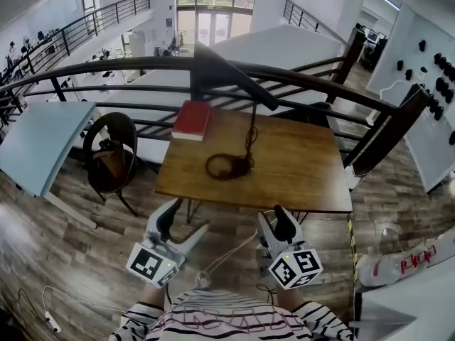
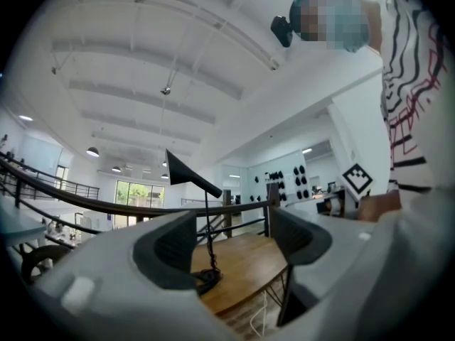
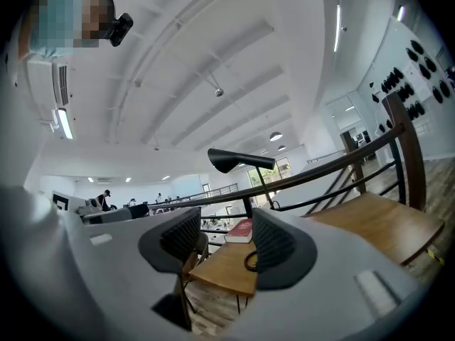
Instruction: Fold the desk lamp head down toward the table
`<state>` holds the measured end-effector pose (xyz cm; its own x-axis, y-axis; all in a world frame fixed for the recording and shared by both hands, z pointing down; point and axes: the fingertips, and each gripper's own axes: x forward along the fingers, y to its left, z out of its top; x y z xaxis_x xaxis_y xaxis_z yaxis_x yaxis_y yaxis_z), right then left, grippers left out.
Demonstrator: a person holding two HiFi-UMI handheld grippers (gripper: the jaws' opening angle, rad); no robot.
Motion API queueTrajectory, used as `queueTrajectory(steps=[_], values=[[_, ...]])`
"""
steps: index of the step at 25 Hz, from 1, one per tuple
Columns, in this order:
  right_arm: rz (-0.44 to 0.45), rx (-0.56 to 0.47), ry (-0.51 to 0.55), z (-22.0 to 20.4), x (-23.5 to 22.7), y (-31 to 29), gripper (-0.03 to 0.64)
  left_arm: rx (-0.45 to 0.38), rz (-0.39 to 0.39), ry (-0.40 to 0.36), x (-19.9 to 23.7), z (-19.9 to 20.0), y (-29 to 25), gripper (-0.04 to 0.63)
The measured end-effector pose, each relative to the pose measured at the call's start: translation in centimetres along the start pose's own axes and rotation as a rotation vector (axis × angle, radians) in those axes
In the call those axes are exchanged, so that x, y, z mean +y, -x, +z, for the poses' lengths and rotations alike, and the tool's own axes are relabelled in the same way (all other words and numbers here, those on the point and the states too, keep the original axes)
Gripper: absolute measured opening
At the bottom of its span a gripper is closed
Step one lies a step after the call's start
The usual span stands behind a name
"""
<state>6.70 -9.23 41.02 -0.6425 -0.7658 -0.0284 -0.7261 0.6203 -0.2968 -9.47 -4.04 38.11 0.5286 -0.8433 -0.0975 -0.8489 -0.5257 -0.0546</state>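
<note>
Lamp head [image 1: 227, 77]: carried high on its stem over the table's [image 1: 306, 180] far side, long axis slanted.
Left gripper [image 1: 183, 222]: jaws parted, nothing between.
Right gripper [image 1: 274, 220]: jaws parted, empty, judged slightly nearer.
Bearing: head is found ahead, above, well apart.

No legible text or signs.

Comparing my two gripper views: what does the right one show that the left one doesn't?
Only the right gripper view: the red book lying on the wooden table. Only the left gripper view: the person's striped shirt. Both: the black lamp head raised on its stem, that table, the railing behind, and jaws standing apart with nothing between them.
</note>
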Motion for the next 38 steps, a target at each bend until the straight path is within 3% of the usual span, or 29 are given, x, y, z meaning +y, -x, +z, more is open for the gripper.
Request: queueTrajectory(steps=[14,22,30,38], values=[[-0.084,0.016,0.0,-0.7,-0.9,-7.9,0.215,0.006,-0.006,0.023,8.7,-1.2,-2.1,0.33],[-0.113,0.033,0.03,-0.6,-3.9,-11.2,0.215,0.014,-0.001,0.029,10.9,-2.4,-4.9,0.33],[-0.114,0.058,0.095,0.3,-8.5,-16.1,0.215,0.01,0.028,-0.068,13.4,-0.8,-9.4,0.333],[-0.039,0.122,0.157,-0.8,-10.0,-21.8,0.215,0.006,0.032,-0.228,17.4,2.2,-13.2,0.352]])
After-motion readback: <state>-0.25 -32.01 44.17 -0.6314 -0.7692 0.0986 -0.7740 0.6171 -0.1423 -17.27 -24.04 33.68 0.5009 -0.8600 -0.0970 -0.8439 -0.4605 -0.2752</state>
